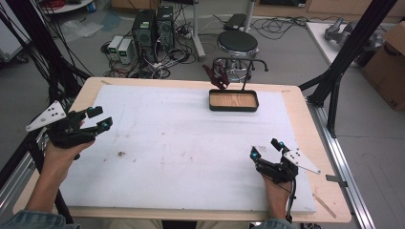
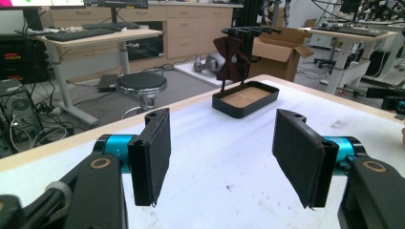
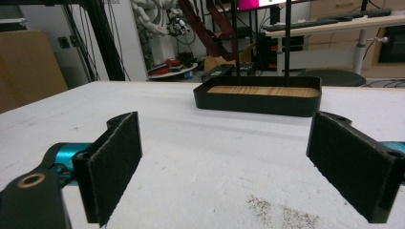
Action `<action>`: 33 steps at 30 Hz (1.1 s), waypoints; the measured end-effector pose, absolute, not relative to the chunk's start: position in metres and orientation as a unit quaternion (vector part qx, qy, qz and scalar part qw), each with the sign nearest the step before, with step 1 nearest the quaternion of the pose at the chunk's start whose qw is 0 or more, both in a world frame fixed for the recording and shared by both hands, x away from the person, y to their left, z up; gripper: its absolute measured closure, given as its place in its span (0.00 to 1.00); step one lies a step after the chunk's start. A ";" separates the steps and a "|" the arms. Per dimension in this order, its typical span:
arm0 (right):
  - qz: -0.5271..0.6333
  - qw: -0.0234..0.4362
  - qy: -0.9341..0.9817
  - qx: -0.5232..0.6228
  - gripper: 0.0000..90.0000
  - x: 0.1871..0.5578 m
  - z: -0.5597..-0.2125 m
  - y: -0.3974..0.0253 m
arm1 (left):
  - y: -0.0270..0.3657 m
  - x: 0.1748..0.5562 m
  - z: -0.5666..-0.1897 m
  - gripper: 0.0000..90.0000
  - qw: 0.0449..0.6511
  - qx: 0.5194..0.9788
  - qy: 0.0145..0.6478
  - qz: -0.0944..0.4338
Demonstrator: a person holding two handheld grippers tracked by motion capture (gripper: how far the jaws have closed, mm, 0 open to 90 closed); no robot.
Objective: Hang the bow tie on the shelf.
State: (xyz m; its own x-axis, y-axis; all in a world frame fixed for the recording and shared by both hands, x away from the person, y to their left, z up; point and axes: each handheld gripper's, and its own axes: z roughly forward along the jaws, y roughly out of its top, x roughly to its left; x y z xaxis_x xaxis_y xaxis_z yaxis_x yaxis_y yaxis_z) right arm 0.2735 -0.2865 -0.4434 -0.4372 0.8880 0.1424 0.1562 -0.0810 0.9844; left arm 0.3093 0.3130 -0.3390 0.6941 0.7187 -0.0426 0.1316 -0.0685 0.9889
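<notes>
A black tray with a wooden floor (image 1: 233, 100) stands at the far middle-right of the white mat (image 1: 181, 148); a thin black stand rises from it and a dark red bow tie (image 1: 216, 75) hangs on that stand. The tray (image 2: 245, 98) and bow tie (image 2: 231, 58) lie ahead in the left gripper view, and the tray (image 3: 260, 94) sits straight ahead in the right gripper view. My left gripper (image 1: 99, 118) hovers open at the table's left edge. Near the front right, my right gripper (image 1: 265, 148) stands open. Nothing lies between either pair of jaws.
Dark specks mark the mat (image 1: 120, 154) left of centre. A round stool (image 1: 237, 44), computer towers (image 1: 153, 26) and cables sit on the floor beyond the far edge. Black frame posts (image 1: 356, 43) rise at the right, with a cardboard box (image 1: 389, 64) behind.
</notes>
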 end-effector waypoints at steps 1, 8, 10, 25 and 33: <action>0.595 0.303 0.604 0.435 0.12 0.273 -0.443 -0.286 | 0.314 0.308 -0.340 0.42 0.607 0.692 0.307 0.242; 0.595 0.305 0.605 0.433 0.12 0.273 -0.443 -0.286 | 0.313 0.300 -0.350 0.39 0.602 0.697 0.306 0.241; 0.595 0.304 0.605 0.433 0.12 0.273 -0.443 -0.286 | 0.313 0.298 -0.354 0.38 0.598 0.700 0.307 0.241; 0.593 0.307 0.607 0.431 0.12 0.273 -0.443 -0.286 | 0.323 0.282 -0.397 0.32 0.580 0.697 0.351 0.236; 0.593 0.307 0.607 0.431 0.12 0.273 -0.443 -0.286 | 0.326 0.276 -0.418 0.32 0.567 0.698 0.368 0.238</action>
State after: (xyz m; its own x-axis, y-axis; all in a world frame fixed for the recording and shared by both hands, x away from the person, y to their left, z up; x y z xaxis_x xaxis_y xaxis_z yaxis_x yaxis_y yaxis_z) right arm 0.2734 -0.2860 -0.4435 -0.4399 0.8874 0.1378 0.1582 -0.0745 0.9846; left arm 0.2762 0.3260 -0.4178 0.6161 0.7831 -0.0842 0.2431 -0.0874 0.9661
